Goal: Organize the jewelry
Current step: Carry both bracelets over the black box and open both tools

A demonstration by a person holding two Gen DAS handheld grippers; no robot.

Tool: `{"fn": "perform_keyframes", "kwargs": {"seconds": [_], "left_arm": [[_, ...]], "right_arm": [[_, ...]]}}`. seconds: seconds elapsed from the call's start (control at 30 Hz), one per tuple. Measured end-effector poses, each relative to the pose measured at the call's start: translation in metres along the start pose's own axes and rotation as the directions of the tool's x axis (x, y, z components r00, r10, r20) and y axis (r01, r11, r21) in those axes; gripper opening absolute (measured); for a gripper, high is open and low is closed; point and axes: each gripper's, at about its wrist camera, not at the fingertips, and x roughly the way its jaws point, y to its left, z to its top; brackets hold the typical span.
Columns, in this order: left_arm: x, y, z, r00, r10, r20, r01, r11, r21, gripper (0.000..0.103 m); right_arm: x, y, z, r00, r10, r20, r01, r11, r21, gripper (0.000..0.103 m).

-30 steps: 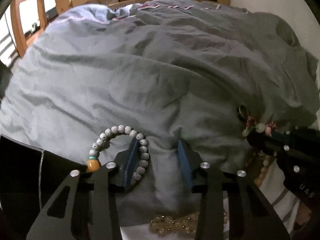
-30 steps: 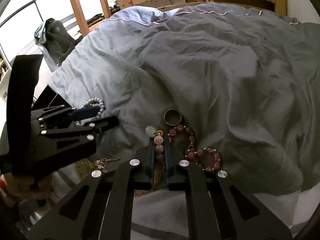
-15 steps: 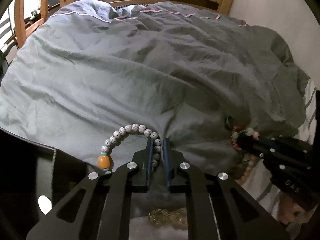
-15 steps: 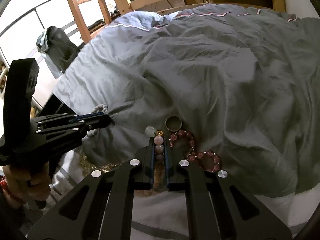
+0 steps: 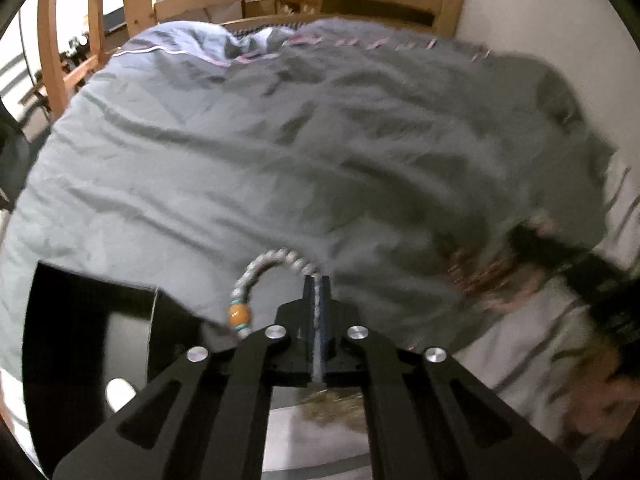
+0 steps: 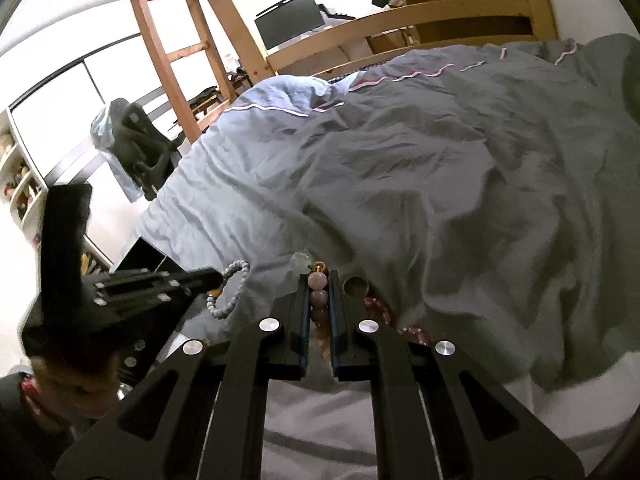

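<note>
Both hand-held tools were matte black, with flat angular finger arms pierced by long slanted cut-outs and studded with round silver screws. The left gripper [image 5: 316,292] had blue pads lining the inner faces of its narrow tips, and the right gripper [image 6: 319,292] showed the same blue lining. Behind the left gripper's body rose a blocky black upright handle.

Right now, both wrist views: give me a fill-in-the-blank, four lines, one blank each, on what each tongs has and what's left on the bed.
1. The left tongs are shut on the white bead bracelet, which carries one large ____ bead.
2. The right tongs are shut on a ____ bead bracelet.
3. A metal ____ lies beside the right tongs.
4. All lies on a ____ duvet.

Missing: orange; pink; ring; grey
</note>
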Motion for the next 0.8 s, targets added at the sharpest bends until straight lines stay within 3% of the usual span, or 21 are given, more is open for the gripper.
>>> {"fn": "perform_keyframes", "kwargs": {"seconds": [0.03, 0.1, 0.23, 0.33, 0.5, 0.57, 0.63, 0.7, 0.8], "left_arm": [[0.006, 0.0, -0.003, 1.0, 0.026, -0.014, -0.026, 1.0, 0.011, 0.021], [0.017, 0.0, -0.007, 0.998, 0.062, -0.033, -0.061, 0.998, 0.029, 0.027], [0.039, 0.003, -0.012, 0.993, 0.093, -0.079, -0.089, 0.995, 0.048, 0.032], [0.042, 0.004, -0.009, 0.991, 0.117, -0.071, -0.113, 0.992, 0.06, 0.038], [0.043, 0.002, -0.006, 0.989, 0.136, -0.05, -0.132, 0.989, 0.064, 0.04], [0.044, 0.002, -0.007, 0.991, 0.12, -0.057, -0.116, 0.991, 0.069, 0.033], [0.042, 0.003, -0.007, 0.994, 0.079, -0.072, -0.075, 0.996, 0.055, 0.016], [0.041, 0.006, -0.004, 0.996, 0.017, -0.086, -0.014, 0.999, 0.033, 0.008], [0.035, 0.006, -0.005, 0.994, -0.048, -0.093, 0.048, 0.999, 0.005, 0.008]], "right_arm": [[-0.002, 0.001, 0.0, 1.0, 0.003, 0.001, -0.003, 1.0, 0.0, 0.009], [-0.002, 0.003, 0.0, 1.0, 0.006, 0.0, -0.006, 1.0, -0.006, 0.009], [0.003, 0.006, -0.001, 1.0, 0.022, -0.011, -0.022, 1.0, -0.02, 0.009], [0.007, 0.006, 0.0, 0.999, 0.026, -0.019, -0.026, 0.999, -0.027, 0.009], [0.014, 0.007, 0.0, 0.999, 0.033, -0.034, -0.034, 0.999, -0.032, 0.009], [0.014, 0.007, -0.001, 0.999, 0.037, -0.04, -0.038, 0.999, -0.035, 0.009], [0.014, 0.009, -0.002, 0.998, 0.038, -0.041, -0.039, 0.998, -0.039, 0.009], [0.013, 0.01, -0.002, 0.998, 0.04, -0.04, -0.042, 0.998, -0.04, 0.009], [0.012, 0.008, -0.002, 0.998, 0.043, -0.038, -0.044, 0.998, -0.033, 0.009]]}}
